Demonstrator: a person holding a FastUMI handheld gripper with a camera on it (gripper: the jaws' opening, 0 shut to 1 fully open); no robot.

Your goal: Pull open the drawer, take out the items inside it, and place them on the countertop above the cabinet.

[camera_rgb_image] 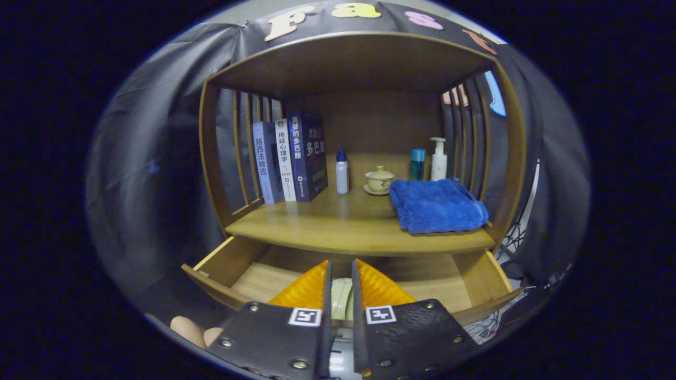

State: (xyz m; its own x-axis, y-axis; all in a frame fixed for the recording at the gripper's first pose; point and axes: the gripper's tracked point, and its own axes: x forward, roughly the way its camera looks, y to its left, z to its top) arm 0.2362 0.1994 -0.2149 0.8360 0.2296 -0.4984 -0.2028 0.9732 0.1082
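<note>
Beyond the fingers, on the countertop, stand three books, a small white bottle, a lidded cup on a saucer, a teal bottle, a pump bottle and a folded blue towel. Below it the drawer is pulled open, and the gripper reaches into it, its fingers drawn close together around a pale rounded item; whether both press on it I cannot tell.

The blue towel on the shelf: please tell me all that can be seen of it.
The towel is bright blue, soft and fluffy like terry cloth. It is folded into a thick stack and lies flat on the wooden countertop, near the slatted side. A pump bottle stands just behind it. Nothing rests on it.
</note>
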